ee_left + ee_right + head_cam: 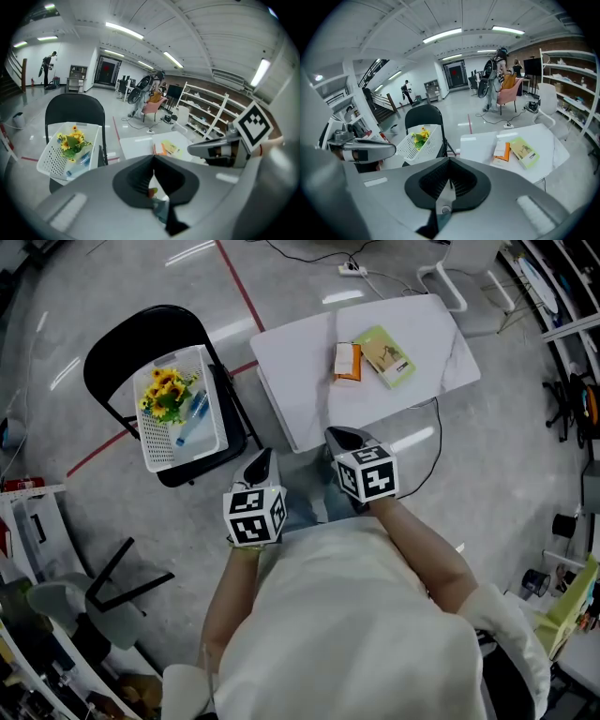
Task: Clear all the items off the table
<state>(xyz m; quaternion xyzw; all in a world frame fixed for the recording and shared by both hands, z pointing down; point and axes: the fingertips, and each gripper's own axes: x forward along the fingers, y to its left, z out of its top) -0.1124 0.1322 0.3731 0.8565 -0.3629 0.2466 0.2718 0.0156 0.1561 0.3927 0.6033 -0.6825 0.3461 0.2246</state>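
Around the middle of the desk [291,367], an orange booklet [348,361] and green book [385,355] sit touching. Left gripper [265,456] and right gripper [336,435] hover by its near edge, jaws pressed together, nothing in them.

White counter [291,371], seen from above. Two flat packs lie on its far half. The orange pack [348,361] bears a white panel on its face. The pale green pack [385,355], the larger one, has a picture on its cover and lies at a slant. The two lie side by side, touching or nearly so. The near half of the counter is bare. Left of the counter, a white mesh basket [161,452] on a chair [112,352] holds yellow sunflowers [167,393] and a clear bottle [192,418] lying on its side.
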